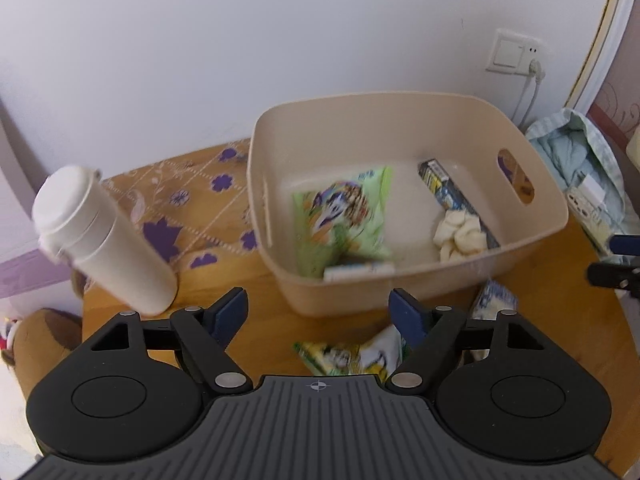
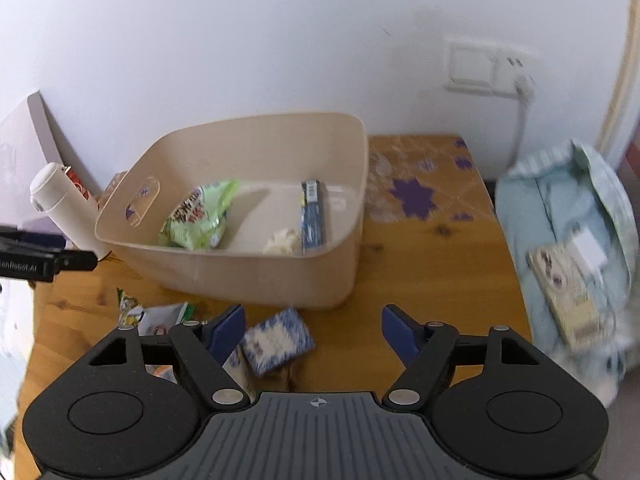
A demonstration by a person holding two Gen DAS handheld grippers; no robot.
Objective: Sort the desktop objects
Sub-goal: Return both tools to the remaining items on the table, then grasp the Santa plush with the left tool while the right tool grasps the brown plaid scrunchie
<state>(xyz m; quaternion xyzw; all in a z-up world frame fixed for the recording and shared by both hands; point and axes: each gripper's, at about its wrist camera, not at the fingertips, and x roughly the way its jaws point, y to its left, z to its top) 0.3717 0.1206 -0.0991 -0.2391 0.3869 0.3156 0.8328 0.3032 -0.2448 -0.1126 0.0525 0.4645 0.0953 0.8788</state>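
A beige plastic bin (image 1: 532, 240) (image 2: 280, 280) stands on the wooden table and holds a green snack bag (image 1: 344, 208) (image 2: 200, 216), a dark blue stick pack (image 1: 448, 188) (image 2: 312, 212), a crumpled white wad (image 1: 460, 232) (image 2: 282, 242) and a small white packet (image 1: 360, 270). My left gripper (image 1: 318, 314) is open and empty, in front of the bin, above a green-yellow snack bag (image 1: 348, 356) (image 2: 156, 314). My right gripper (image 2: 312, 330) is open and empty, above a blue-and-white packet (image 2: 278, 340) (image 1: 494, 300) on the table.
A white bottle (image 1: 100, 240) (image 2: 64, 208) stands left of the bin. A purple-flowered mat (image 1: 180, 200) (image 2: 416, 196) lies on the table. Light blue cloth with a phone-like item (image 2: 568, 292) (image 1: 576, 168) sits at the right. A wall socket (image 1: 516, 54) is behind.
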